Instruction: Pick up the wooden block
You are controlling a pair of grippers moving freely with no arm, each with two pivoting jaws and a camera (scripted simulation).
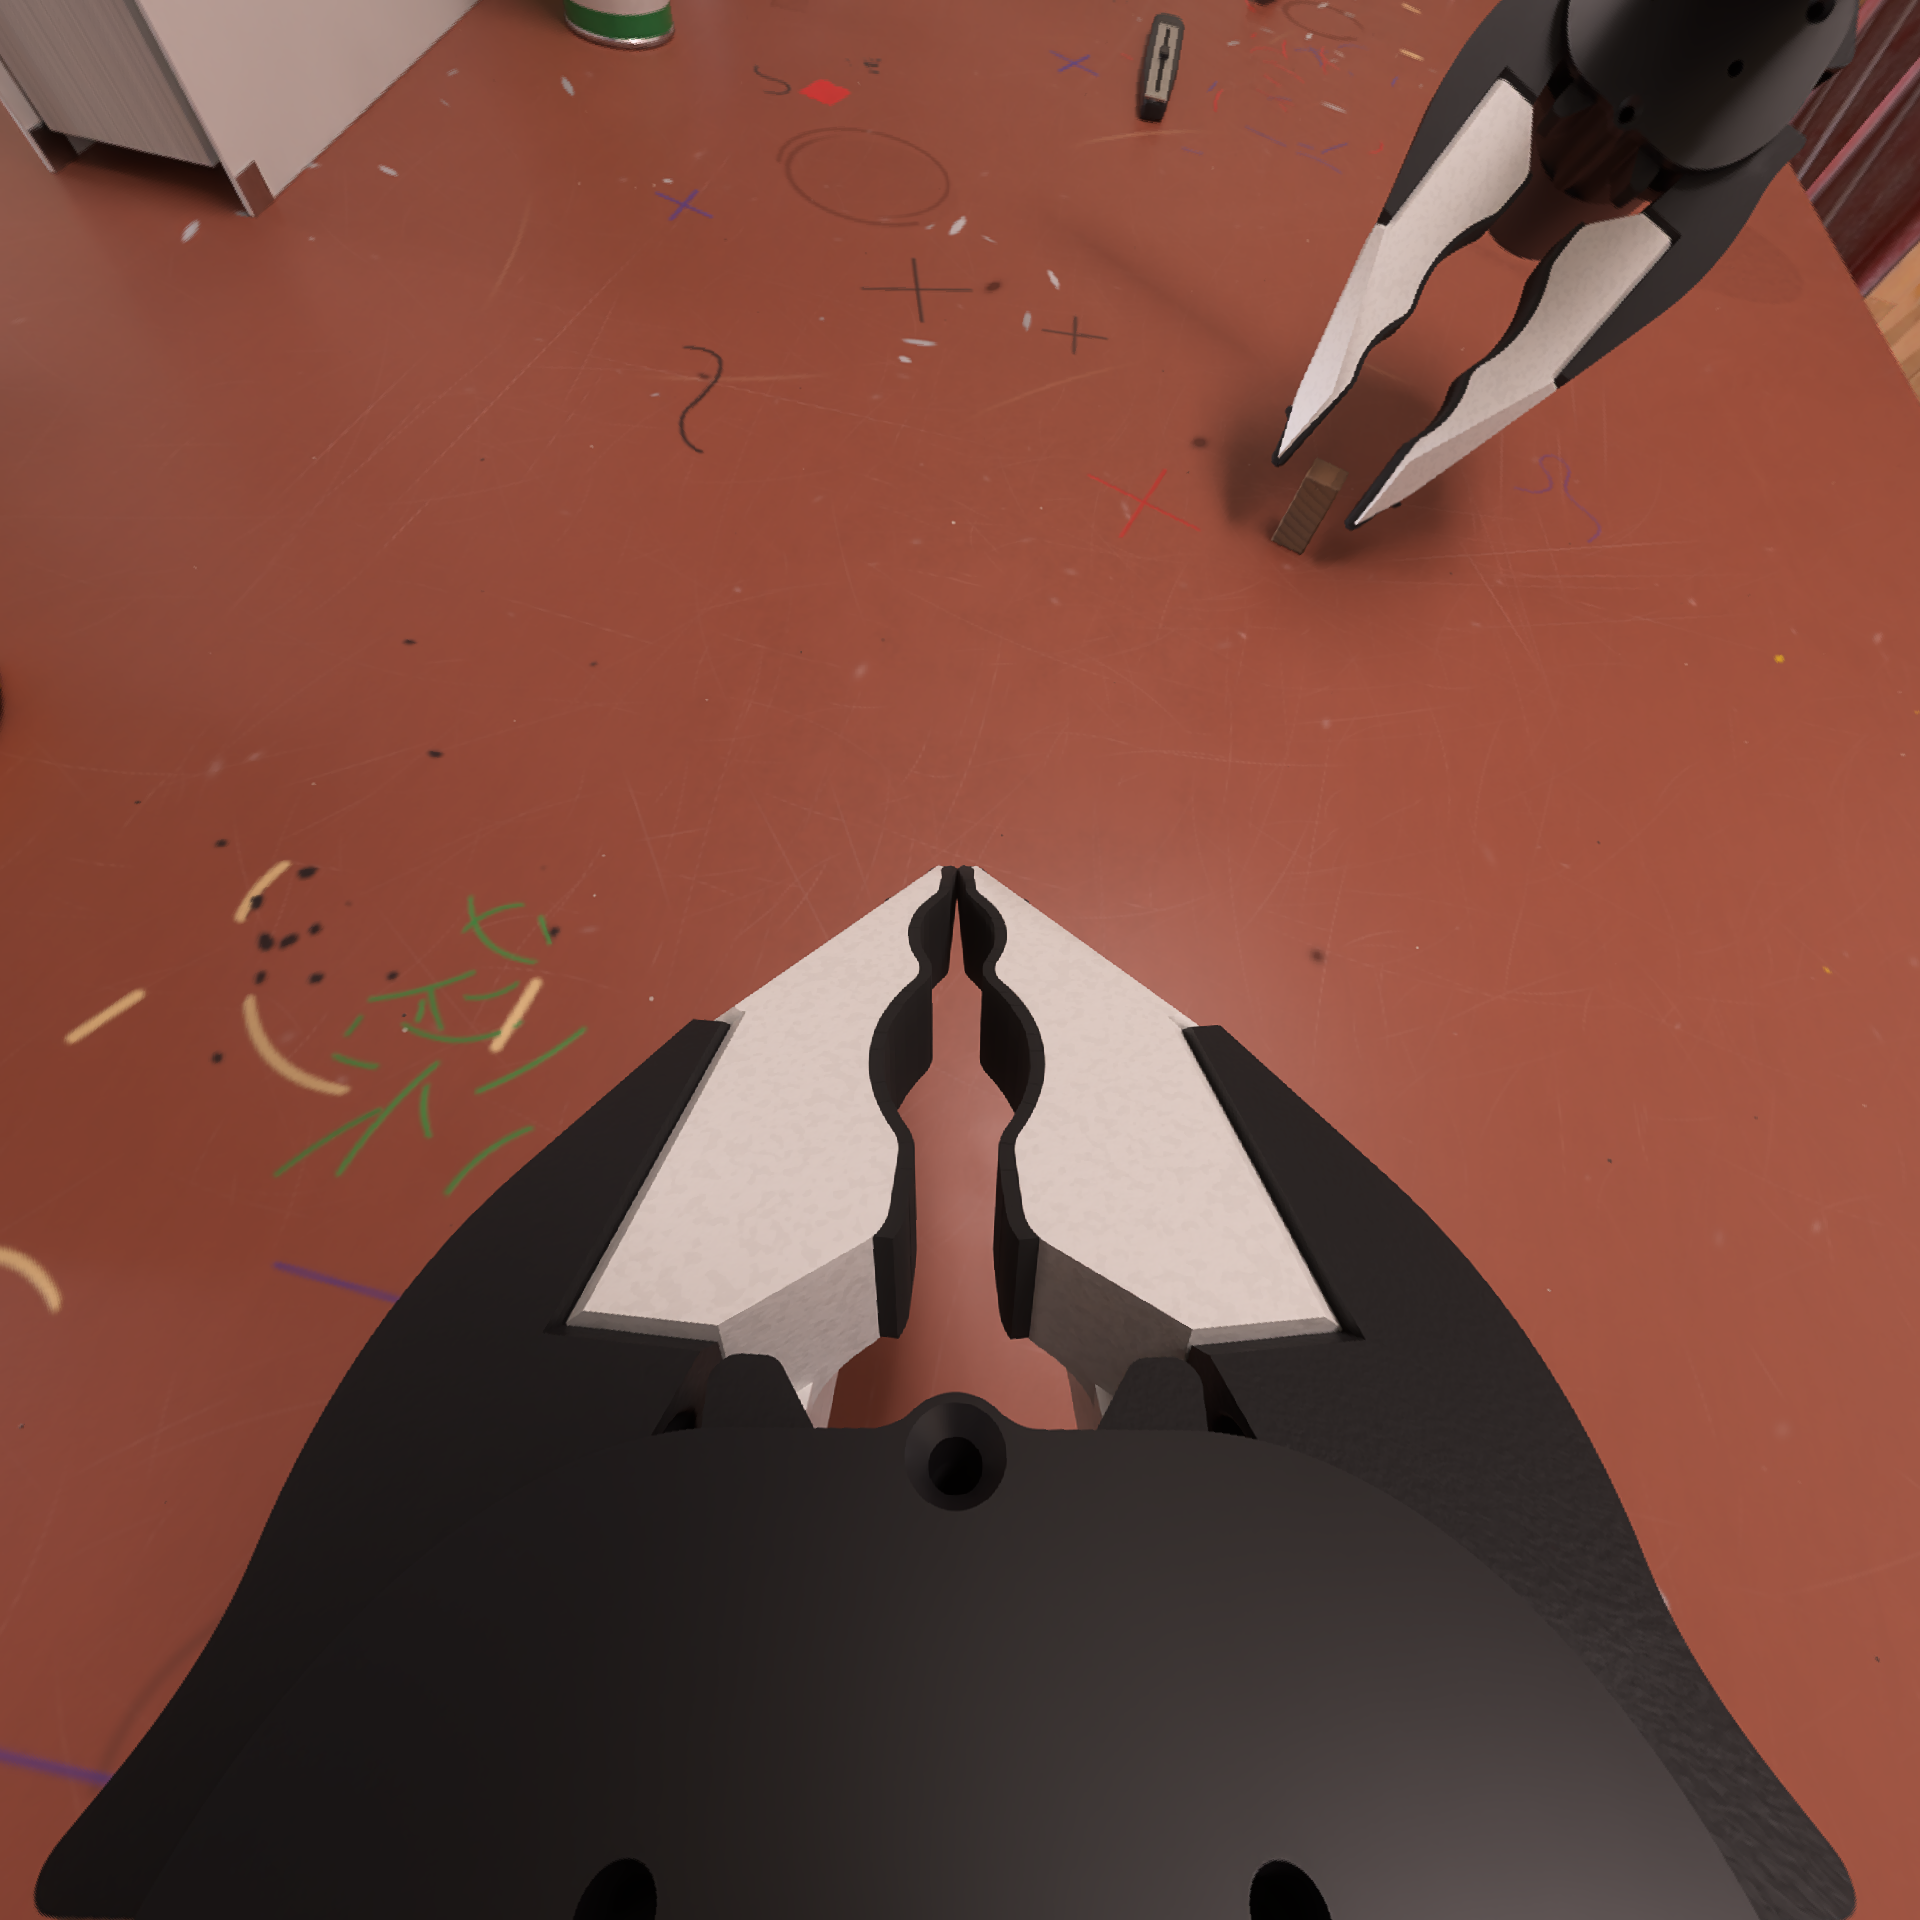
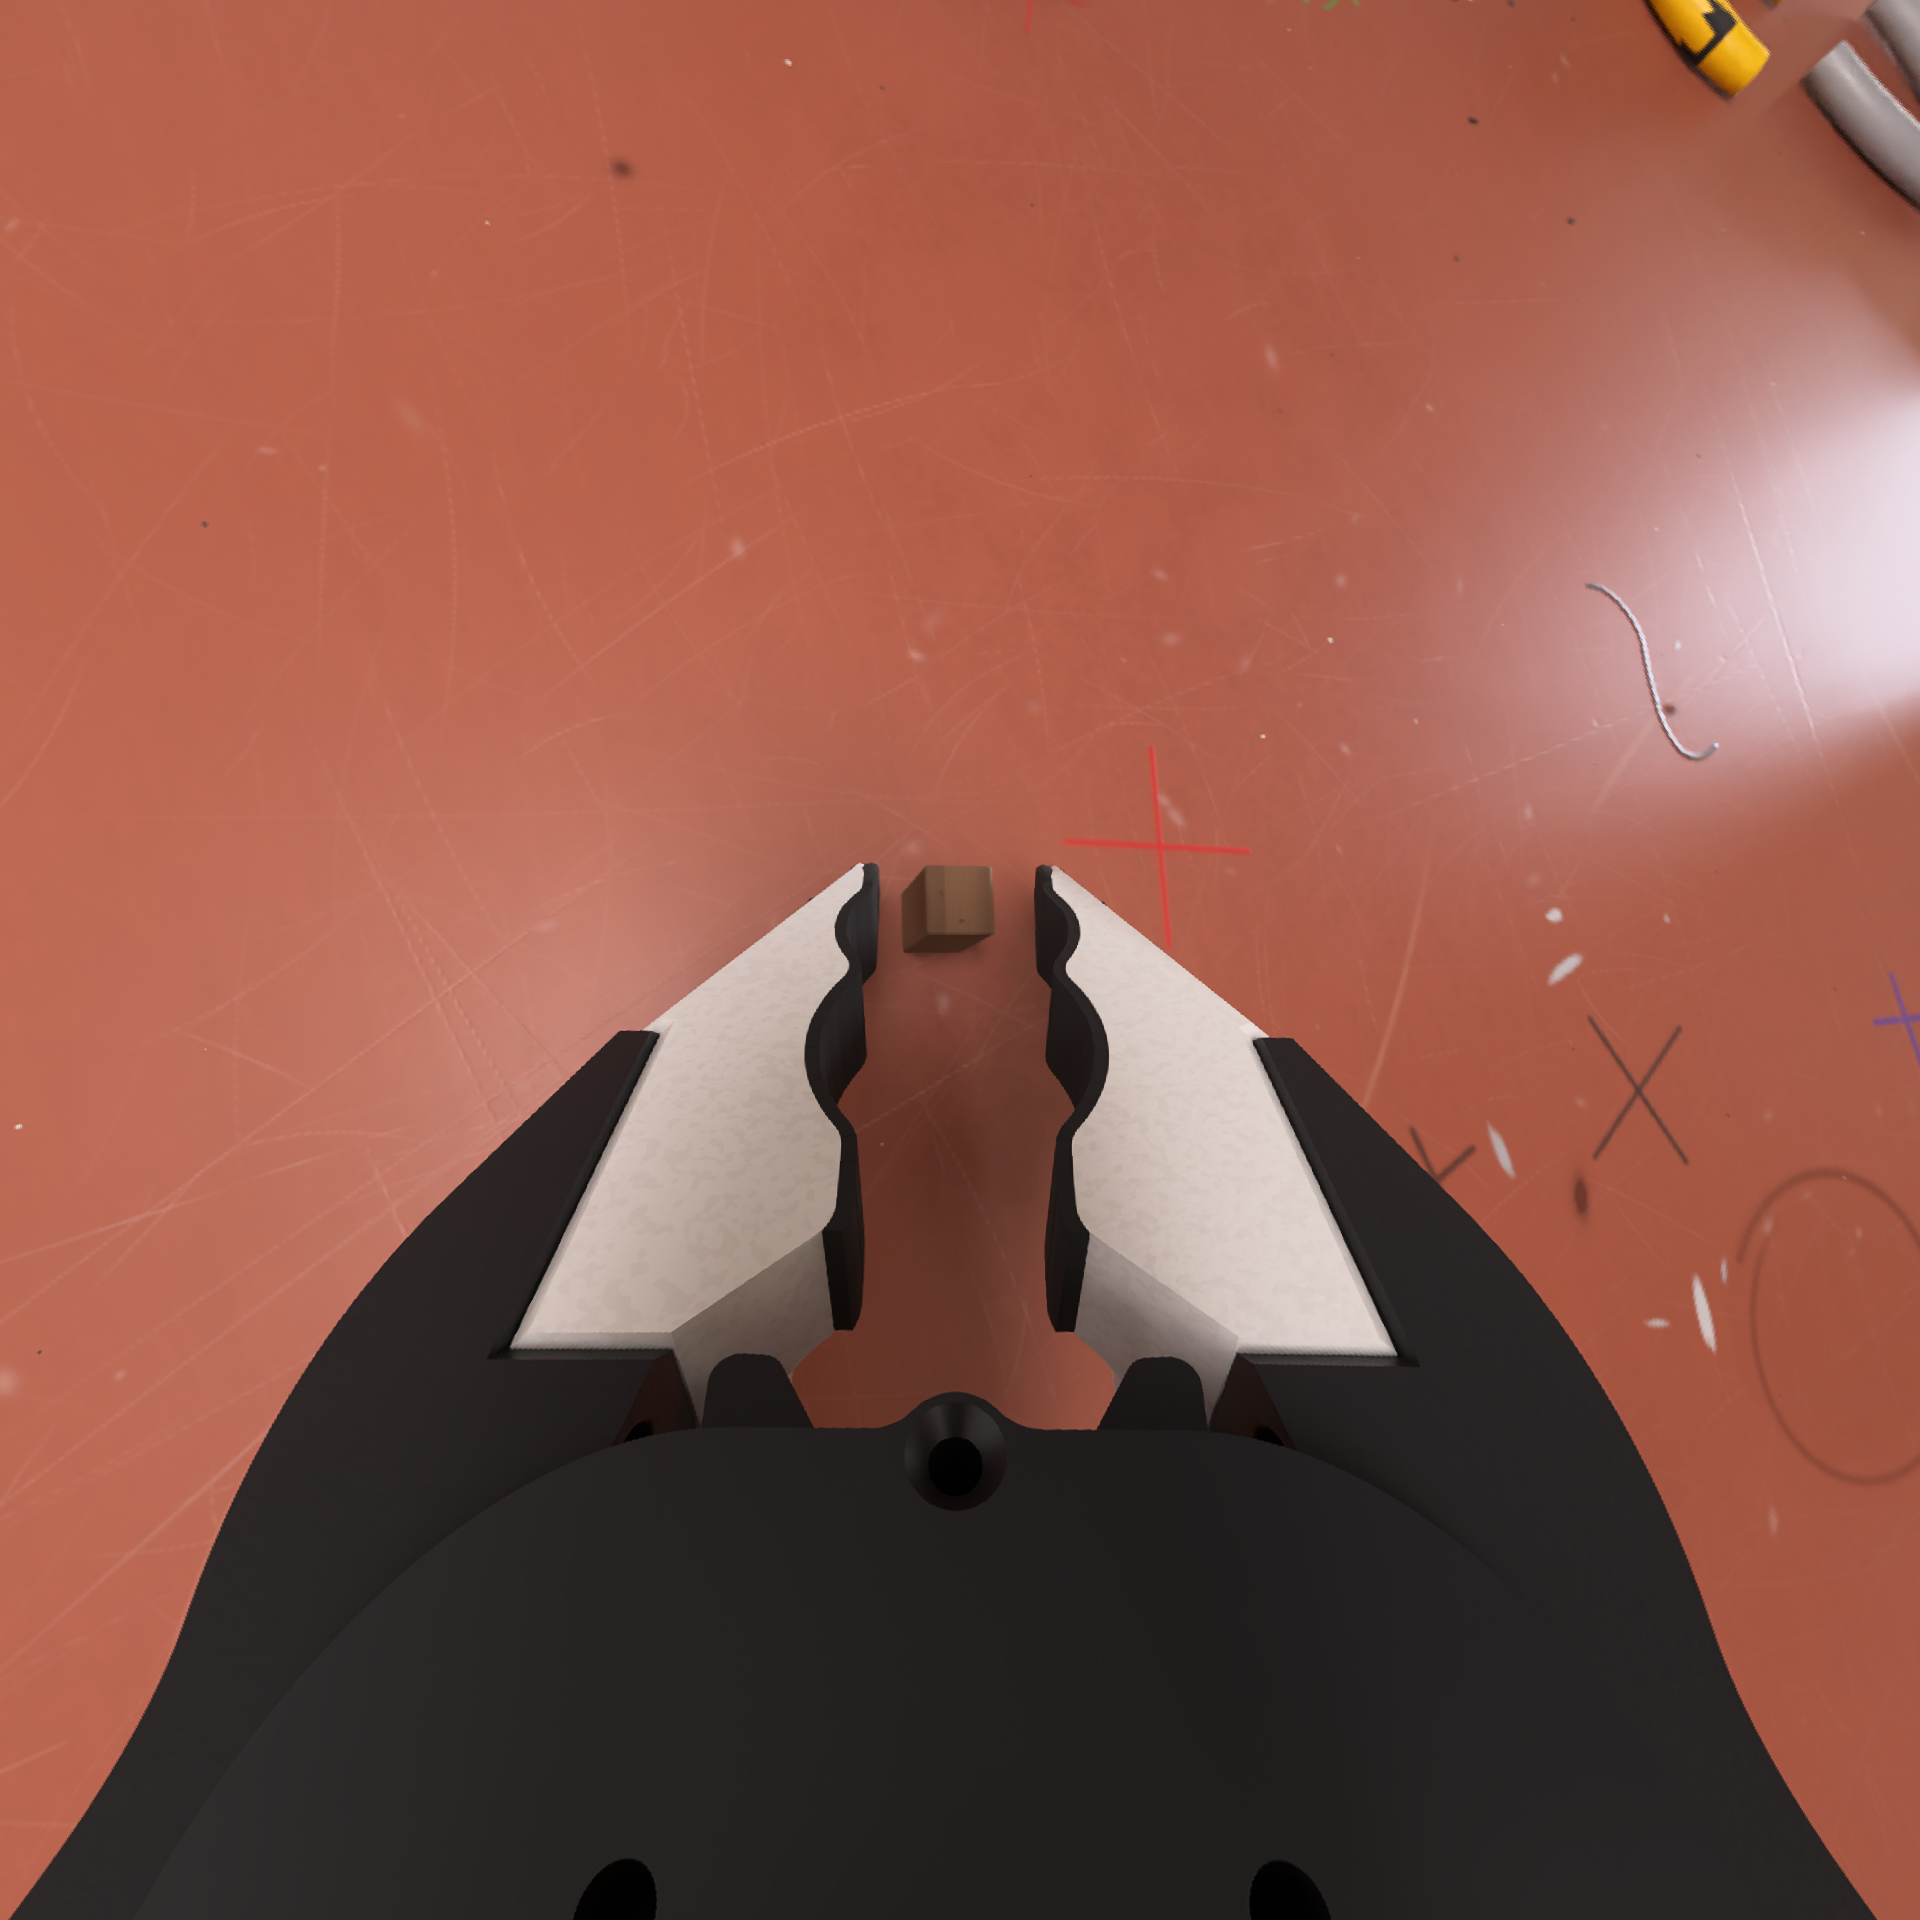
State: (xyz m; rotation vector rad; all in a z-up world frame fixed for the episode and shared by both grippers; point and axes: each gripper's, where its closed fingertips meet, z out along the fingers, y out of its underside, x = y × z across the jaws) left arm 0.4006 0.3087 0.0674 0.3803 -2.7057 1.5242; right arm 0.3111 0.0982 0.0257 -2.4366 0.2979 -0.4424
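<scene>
Now, left to right across what I can see:

Left gripper: clenched on nothing, tips pressed together above bare table; I judge it is parked out of the way, since one small block needs only one pair of fingers.

Scribbles: green and tan marks to the left of my closed left fingers, flat on the surface, no obstacle.

Wooden block: resting on the table between my right fingertips, a little nearer the left finger, touching neither as far as I can tell.

Right gripper: spread apart and empty, tips down close to the table either side of the block; held that way so closing should pinch its two side faces.

Red cross: a drawn mark just beyond my right finger, only paint.

Step in hand: I judge the straddle is done, the squeeze and lift not yet.

Risk: the block sits off-centre, so one finger may push it first.
</scene>
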